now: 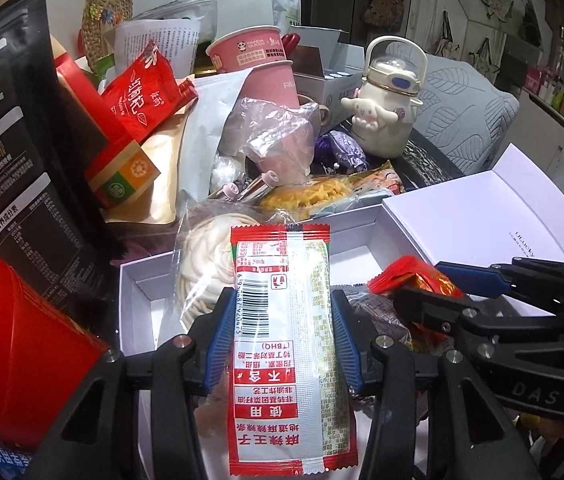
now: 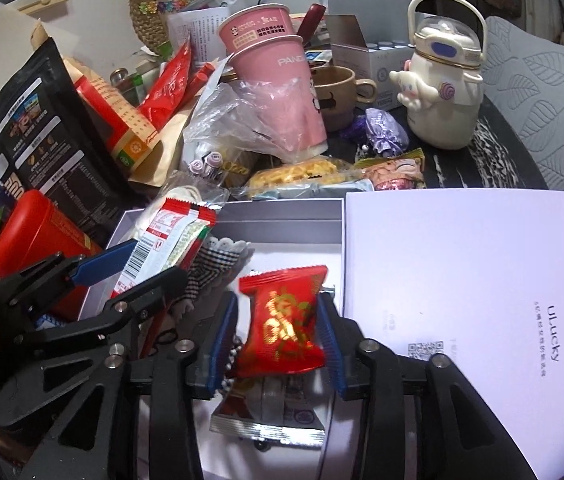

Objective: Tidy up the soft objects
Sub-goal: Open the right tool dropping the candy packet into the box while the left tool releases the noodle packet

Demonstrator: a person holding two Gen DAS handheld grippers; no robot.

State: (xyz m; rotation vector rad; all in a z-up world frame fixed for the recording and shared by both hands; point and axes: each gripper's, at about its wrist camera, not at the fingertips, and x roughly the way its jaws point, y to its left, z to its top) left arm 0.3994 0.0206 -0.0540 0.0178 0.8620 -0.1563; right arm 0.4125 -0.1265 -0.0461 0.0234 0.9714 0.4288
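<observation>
In the left wrist view my left gripper is shut on a long red-and-white snack packet, held lengthwise over the open white box. The right wrist view shows my right gripper low over the same box. A red candy packet with gold print sits between its blue pads, with a thin gap on the left side. Under it lie a silver-edged packet and a checked cloth piece. A clear bag of pale round food leans on the box's far corner.
The box lid lies flat to the right. Stacked pink paper cups, a cream cartoon bottle, a brown mug, a red tin and a black pouch crowd the far and left sides.
</observation>
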